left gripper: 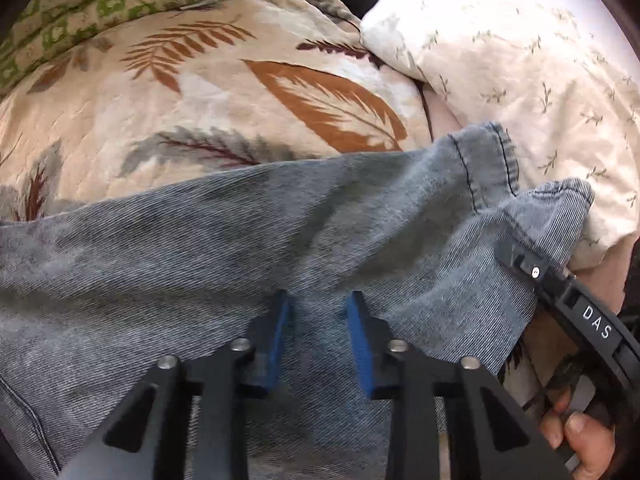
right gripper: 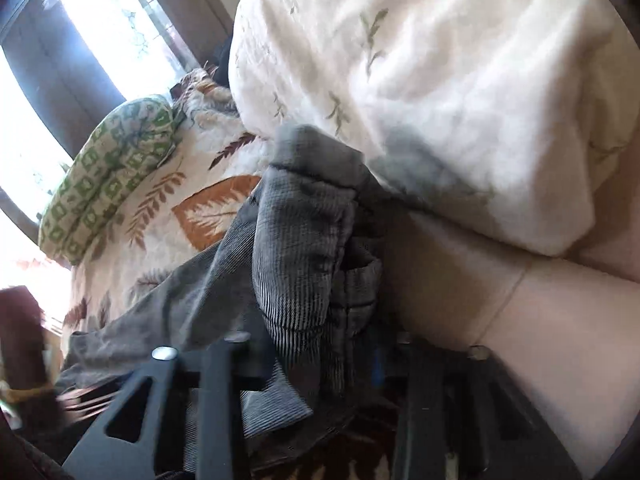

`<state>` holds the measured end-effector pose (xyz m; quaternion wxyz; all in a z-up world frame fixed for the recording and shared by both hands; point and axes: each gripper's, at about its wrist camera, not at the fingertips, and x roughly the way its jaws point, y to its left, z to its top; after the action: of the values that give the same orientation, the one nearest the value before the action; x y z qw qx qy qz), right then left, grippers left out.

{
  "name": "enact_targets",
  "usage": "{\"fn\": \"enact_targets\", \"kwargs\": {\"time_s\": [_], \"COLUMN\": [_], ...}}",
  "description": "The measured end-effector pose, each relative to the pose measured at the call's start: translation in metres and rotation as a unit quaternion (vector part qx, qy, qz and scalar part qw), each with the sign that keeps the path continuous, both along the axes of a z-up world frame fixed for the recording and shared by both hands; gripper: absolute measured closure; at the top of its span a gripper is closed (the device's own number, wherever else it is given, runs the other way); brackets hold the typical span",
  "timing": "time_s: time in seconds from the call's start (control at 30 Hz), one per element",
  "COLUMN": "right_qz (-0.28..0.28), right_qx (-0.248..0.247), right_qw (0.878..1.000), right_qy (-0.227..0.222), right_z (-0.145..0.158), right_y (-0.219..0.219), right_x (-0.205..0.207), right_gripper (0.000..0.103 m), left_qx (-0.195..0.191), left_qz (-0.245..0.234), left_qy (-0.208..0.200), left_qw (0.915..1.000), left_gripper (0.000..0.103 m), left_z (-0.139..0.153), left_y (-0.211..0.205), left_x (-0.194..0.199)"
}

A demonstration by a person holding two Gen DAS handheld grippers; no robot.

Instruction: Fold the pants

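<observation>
One pair of grey pants (left gripper: 248, 240) lies on the bed's leaf-print cover (left gripper: 192, 92), long axis crosswise to the left gripper (left gripper: 318, 304), hems toward the white duvet (left gripper: 520, 60). Left fingers (left gripper: 280, 320) parted, cloth directly beneath. Right gripper (right gripper: 320, 320) nearer the hems, clenched on the hem-end cloth, so likely leads the fold.

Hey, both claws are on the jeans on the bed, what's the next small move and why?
Probably close the left claw on the denim first. Its blue pads sit apart with the jeans between them, while the right claw grips the hem end, lifted near the white pillow. Then both can carry the leg over.
</observation>
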<state>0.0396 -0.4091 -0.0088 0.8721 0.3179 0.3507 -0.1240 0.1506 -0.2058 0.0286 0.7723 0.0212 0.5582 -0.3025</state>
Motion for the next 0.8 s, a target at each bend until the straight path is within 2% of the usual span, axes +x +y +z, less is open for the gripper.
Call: {"fn": "enact_targets", "kwargs": {"time_s": [0.13,0.27,0.4,0.53,0.67,0.73,0.8], "right_qz": [0.034,0.088,0.161,0.259,0.359,0.402,0.426], "right_qx": [-0.008,-0.04,-0.053,-0.084,-0.111,-0.137,-0.168], "right_qw": [0.999,0.994,0.983,0.959,0.923,0.902,0.888], "right_qy": [-0.025,-0.052,-0.069,-0.08,-0.087,-0.073,-0.05], "right_z": [0.016,0.033,0.041,0.045,0.041,0.03,0.016], "right_y": [0.01,0.036,0.074,0.132,0.194,0.224,0.241], "right_x": [-0.003,-0.003,0.003,0.006,0.007,0.008,0.009], "right_gripper": [0.087,0.087,0.087,0.087,0.087,0.083,0.078], "left_qx": [-0.067,-0.094,-0.12,-0.112,-0.131,-0.132,-0.116], "left_qz": [0.041,0.069,0.09,0.106,0.124,0.137,0.149], "left_qy": [0.059,0.051,0.061,0.022,0.012,0.009,0.004], "left_qw": [0.9952,0.9919,0.9869,0.9878,0.9834,0.9817,0.9819], "left_gripper": [0.073,0.073,0.071,0.057,0.047,0.046,0.046], "left_z": [0.008,0.025,0.035,0.044,0.048,0.045,0.042], "left_y": [0.032,0.079,0.126,0.158,0.191,0.201,0.214], "left_x": [0.009,0.008,0.009,0.009,0.006,0.011,0.01]}}
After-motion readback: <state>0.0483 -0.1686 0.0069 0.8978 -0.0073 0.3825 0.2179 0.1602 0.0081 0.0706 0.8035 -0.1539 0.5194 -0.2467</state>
